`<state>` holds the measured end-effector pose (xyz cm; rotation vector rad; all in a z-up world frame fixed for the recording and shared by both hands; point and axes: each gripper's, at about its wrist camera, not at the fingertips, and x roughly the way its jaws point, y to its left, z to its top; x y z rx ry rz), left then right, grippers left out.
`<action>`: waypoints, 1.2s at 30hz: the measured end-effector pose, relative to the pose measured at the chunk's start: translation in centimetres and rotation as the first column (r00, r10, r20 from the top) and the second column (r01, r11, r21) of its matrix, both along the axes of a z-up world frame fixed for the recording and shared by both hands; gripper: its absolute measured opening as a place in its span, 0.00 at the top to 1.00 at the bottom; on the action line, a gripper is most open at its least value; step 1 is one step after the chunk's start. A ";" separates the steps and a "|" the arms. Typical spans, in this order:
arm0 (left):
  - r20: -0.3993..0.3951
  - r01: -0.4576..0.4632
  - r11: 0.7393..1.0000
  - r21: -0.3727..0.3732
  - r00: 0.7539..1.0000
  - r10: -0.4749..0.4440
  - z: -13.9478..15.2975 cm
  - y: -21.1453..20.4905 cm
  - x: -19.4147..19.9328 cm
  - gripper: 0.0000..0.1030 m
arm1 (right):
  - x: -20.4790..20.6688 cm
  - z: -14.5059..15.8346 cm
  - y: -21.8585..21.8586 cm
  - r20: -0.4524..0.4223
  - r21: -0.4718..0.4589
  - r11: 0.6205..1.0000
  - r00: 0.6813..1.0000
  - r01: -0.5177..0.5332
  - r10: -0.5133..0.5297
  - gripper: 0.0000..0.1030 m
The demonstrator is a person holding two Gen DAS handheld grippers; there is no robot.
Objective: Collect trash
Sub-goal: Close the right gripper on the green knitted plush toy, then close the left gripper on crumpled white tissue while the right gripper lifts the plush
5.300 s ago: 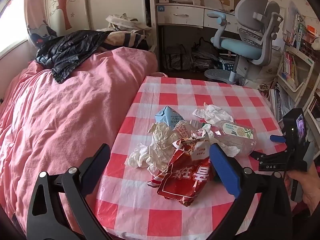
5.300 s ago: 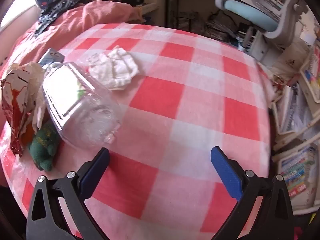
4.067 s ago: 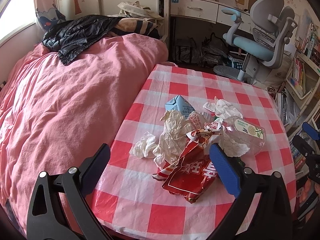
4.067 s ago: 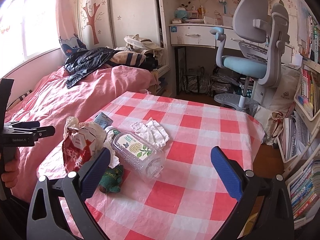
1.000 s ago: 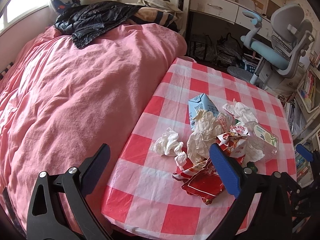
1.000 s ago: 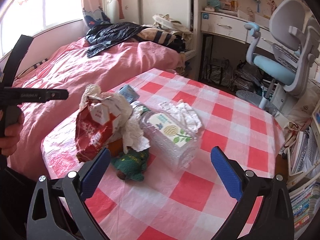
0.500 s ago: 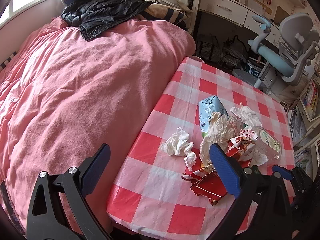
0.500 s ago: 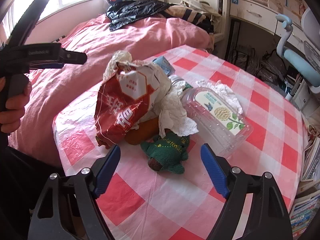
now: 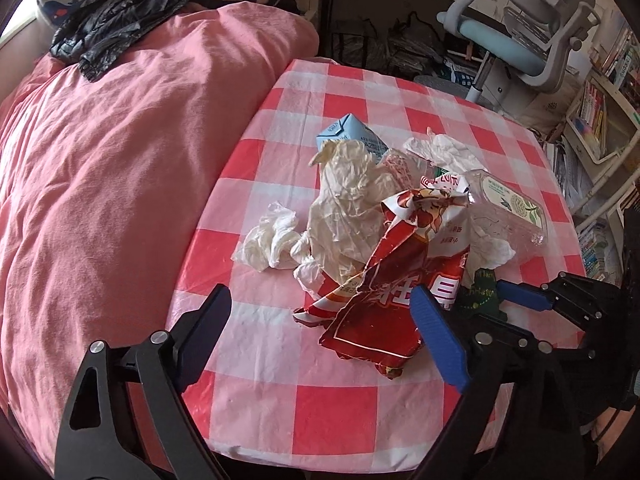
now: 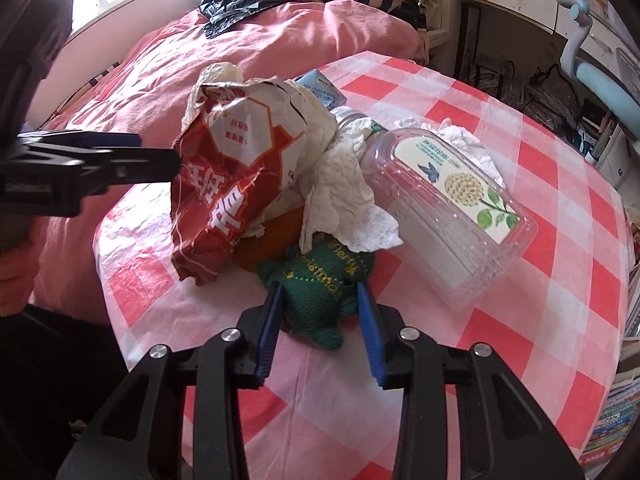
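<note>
With the litter heap unsorted on the checked table (image 10: pixel 520 360), the right gripper (image 10: pixel 320 300) clamps its fingers on the green knitted toy (image 10: pixel 316 296) at the heap's near edge, while the left gripper (image 9: pixel 320 332) hangs spread and empty before the red snack bag (image 9: pixel 384 296); collection looks barely begun.

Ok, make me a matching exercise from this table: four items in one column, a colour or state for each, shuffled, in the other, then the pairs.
Items:
1. snack bag
2. knitted toy
3. plastic bottle
4. carton

Descriptions:
A. light blue, at the far side of the pile
B. clear, lying on its side
C. red and white, crumpled
D. green, between the right tongs' fingers

Pairs: 1-C, 2-D, 3-B, 4-A
</note>
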<state>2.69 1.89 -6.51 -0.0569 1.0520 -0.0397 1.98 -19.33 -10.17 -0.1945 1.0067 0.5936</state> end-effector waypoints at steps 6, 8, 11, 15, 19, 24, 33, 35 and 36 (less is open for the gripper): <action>-0.011 0.095 0.990 -0.107 0.995 -0.097 -0.7 -1.6 0.0 0.35 | -1.0 0.0 -1.1 -0.019 -0.032 0.999 0.999 -0.029 0.028 0.66; -0.014 0.155 0.971 -0.180 0.987 -0.160 -0.5 -1.9 -0.1 0.42 | -1.2 0.1 -1.6 -0.020 -0.039 0.999 0.999 -0.030 0.029 0.67; 0.053 0.155 0.969 -0.193 0.988 -0.147 1.2 -0.7 -0.5 0.44 | -1.5 0.0 -2.0 -0.028 -0.045 0.998 0.999 -0.036 0.035 0.67; 0.087 0.025 0.985 -0.173 0.996 -0.010 2.3 2.8 0.0 0.44 | -1.7 -0.2 -2.4 -0.030 -0.037 0.998 0.998 -0.050 0.049 0.66; 0.054 -0.060 0.984 -0.167 0.996 0.069 1.2 3.7 1.2 0.44 | -1.5 -0.3 -2.7 -0.041 -0.022 0.998 0.997 -0.061 0.060 0.65; 0.106 -0.034 0.994 -0.104 0.993 0.045 1.2 2.1 2.3 0.40 | -1.5 -0.6 -2.7 -0.055 -0.019 0.997 0.995 -0.080 0.079 0.62; 0.103 -0.013 0.984 -0.180 0.994 0.032 1.2 2.3 3.8 0.88 | -1.8 -0.3 -2.2 -0.023 -0.017 0.995 0.995 -0.097 0.097 0.73; 0.122 -0.014 0.982 -0.191 0.992 0.038 1.9 2.7 3.5 0.96 | -1.7 0.0 -2.3 -0.011 -0.011 0.996 0.996 -0.089 0.089 0.73; 0.131 -0.017 0.978 -0.207 0.990 0.045 2.2 3.0 3.3 0.96 | -1.6 0.1 -2.3 -0.010 -0.006 0.996 0.996 -0.086 0.086 0.73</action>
